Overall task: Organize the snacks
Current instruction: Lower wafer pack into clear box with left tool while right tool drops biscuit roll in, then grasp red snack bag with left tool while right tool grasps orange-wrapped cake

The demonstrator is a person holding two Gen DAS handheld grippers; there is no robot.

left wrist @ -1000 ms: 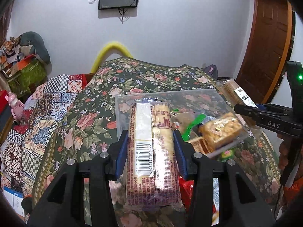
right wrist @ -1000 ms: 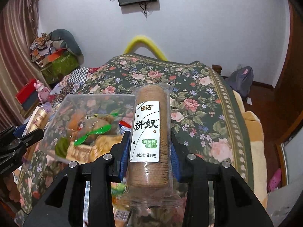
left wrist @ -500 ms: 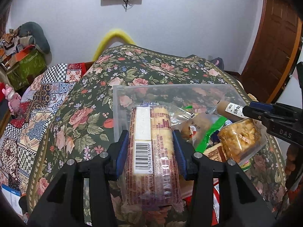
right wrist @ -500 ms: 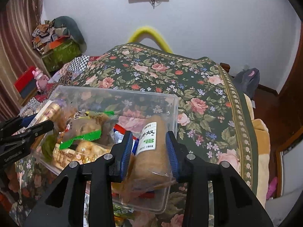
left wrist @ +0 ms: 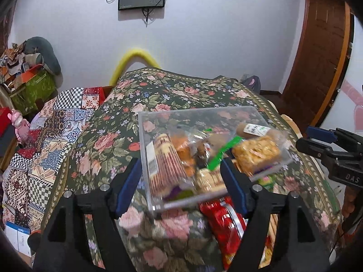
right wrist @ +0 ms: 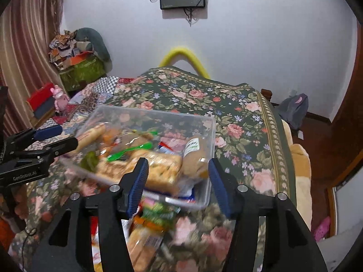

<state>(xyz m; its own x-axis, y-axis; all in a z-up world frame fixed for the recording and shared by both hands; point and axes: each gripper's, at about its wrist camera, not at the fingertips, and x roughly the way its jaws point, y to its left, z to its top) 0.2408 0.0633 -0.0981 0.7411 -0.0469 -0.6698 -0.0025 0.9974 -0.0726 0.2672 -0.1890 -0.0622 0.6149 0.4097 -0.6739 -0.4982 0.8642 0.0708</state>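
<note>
A clear plastic box [left wrist: 145,136] [right wrist: 211,140] sits on the floral bedspread and holds several snack packs. The striped biscuit pack [left wrist: 165,165] lies at its left side, and the round cookie roll with a white label [right wrist: 195,154] [left wrist: 254,130] lies at its right. My left gripper [left wrist: 181,183] is open and empty just in front of the box. My right gripper [right wrist: 178,179] is open and empty at the box's near right corner. Each gripper shows at the edge of the other's view.
Loose snacks lie in front of the box: a red pack [left wrist: 224,224], a green pack [right wrist: 158,215] and a biscuit pack [right wrist: 143,247]. The floral bedspread [left wrist: 177,93] stretches beyond the box. A patchwork quilt [left wrist: 45,136] lies to the left. A wooden door [left wrist: 317,56] stands at right.
Both grippers opened and let go of their packs, which now lie in the box. Both grippers drew back slightly from the box.
</note>
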